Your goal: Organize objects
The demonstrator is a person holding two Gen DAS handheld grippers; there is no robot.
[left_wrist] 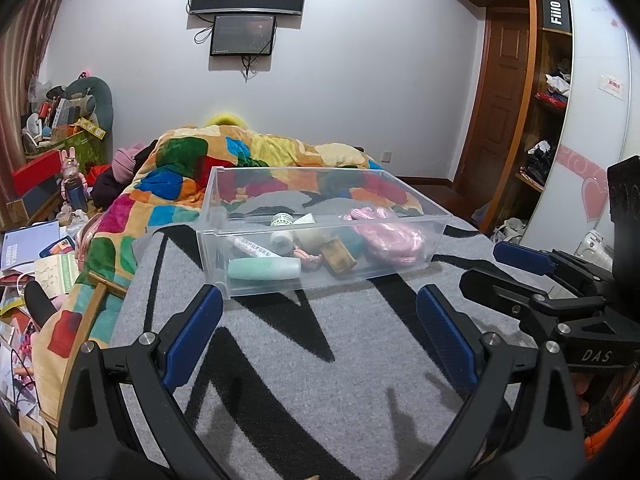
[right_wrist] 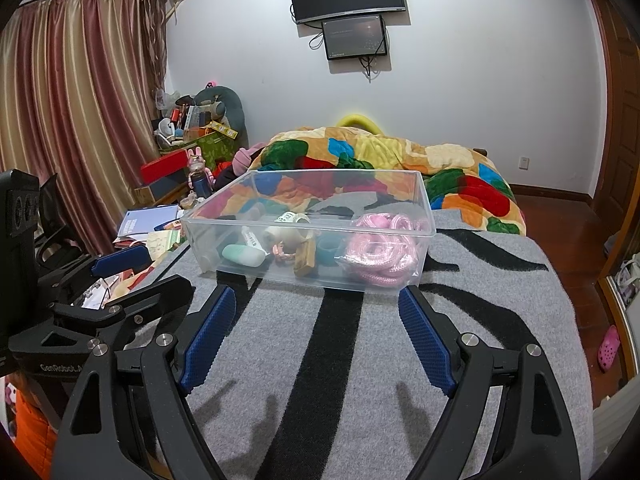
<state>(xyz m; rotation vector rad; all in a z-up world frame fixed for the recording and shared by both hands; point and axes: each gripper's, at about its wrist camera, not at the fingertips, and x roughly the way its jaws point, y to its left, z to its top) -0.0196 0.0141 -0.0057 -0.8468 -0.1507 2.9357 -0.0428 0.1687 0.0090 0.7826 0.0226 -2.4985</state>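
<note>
A clear plastic bin (left_wrist: 256, 280) (right_wrist: 224, 256) stands on the grey and black blanket (left_wrist: 320, 360) (right_wrist: 500, 300) on the bed. Inside lie a pink rope bundle (left_wrist: 390, 234) (right_wrist: 380, 256), a mint green bottle (left_wrist: 264, 269) (right_wrist: 244, 255), a white tube (left_wrist: 256, 247), a brown wooden block (left_wrist: 339, 255) (right_wrist: 306, 261), a teal cup (right_wrist: 330, 250) and small white bottles. My left gripper (left_wrist: 320, 300) is open and empty just in front of the bin. My right gripper (right_wrist: 316, 300) is open and empty, also in front of the bin, and shows at the right of the left wrist view (left_wrist: 520, 258).
A colourful quilt (left_wrist: 224, 160) (right_wrist: 400, 160) is heaped behind the bin. Cluttered boxes, books and toys (left_wrist: 52, 184) (right_wrist: 188, 152) crowd the floor left of the bed. A wooden wardrobe (left_wrist: 548, 100) stands at the right, curtains (right_wrist: 72, 112) at the left.
</note>
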